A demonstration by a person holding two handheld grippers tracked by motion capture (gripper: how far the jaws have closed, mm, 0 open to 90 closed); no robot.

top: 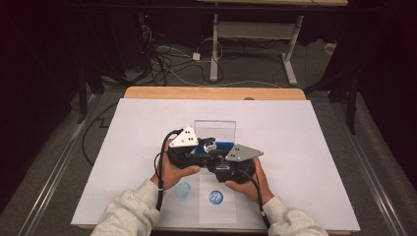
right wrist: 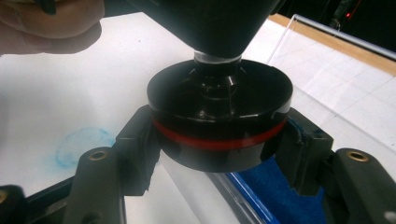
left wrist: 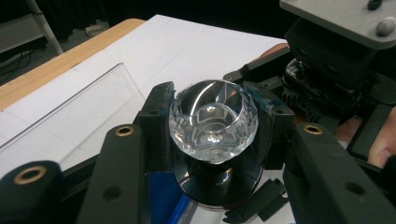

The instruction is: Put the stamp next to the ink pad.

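I hold one gripper in each hand above the middle of the table [top: 147,93], a little toward its near edge, and the two tools meet there on one small object. My left gripper [left wrist: 212,119] has its two black jaws closed on the clear faceted knob [left wrist: 213,122]; the glass sits tightly between them, touching both, and it looks upright in the left gripper view. Under this knob I see the black round base [right wrist: 219,123], which has a thin red ring around its side. My right gripper [right wrist: 219,140] clasps this base from both sides, the jaws pressing just at the level of the red ring. The knob and the base look joined by a short neck, so both grippers hold the same stamp, one at the top and one at the bottom. Just behind my grippers stands a clear plastic box [top: 215,127], open on top, and its thin wall also shows in both gripper views. Something blue lies low by this box, under the base, like a blue pad [right wrist: 261,179], but I cannot tell if it is inside the box or only beside it. On the white sheet [top: 305,147] nearer to the near edge there are two blue marks: a pale blue ring [top: 183,190] and a darker blue round print [top: 215,197], near each other but apart.
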